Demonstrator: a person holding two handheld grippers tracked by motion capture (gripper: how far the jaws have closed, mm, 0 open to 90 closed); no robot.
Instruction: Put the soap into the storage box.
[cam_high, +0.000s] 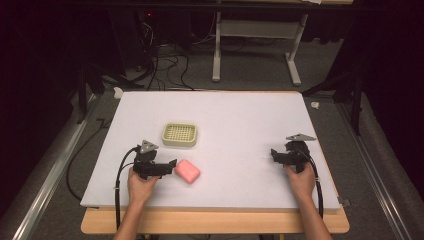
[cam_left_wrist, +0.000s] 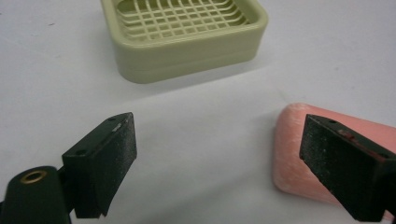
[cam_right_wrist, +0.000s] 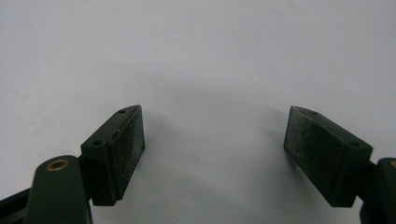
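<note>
A pink bar of soap (cam_high: 187, 171) lies on the white table mat (cam_high: 240, 125), in front of a pale green soap dish (cam_high: 179, 135) with a grid insert. My left gripper (cam_high: 159, 164) is open just left of the soap. In the left gripper view the gripper (cam_left_wrist: 217, 135) has nothing between its jaws; its right jaw overlaps the near end of the soap (cam_left_wrist: 292, 149), and the empty dish (cam_left_wrist: 187, 42) stands ahead. My right gripper (cam_high: 287, 152) rests open near the mat's right side, with only bare mat between the jaws (cam_right_wrist: 212, 121).
The wooden table edge (cam_high: 215, 222) runs along the front. Behind the table are loose cables (cam_high: 160, 60) on the floor and a white metal stand (cam_high: 255, 45). A metal rail (cam_high: 50, 170) runs along the left side.
</note>
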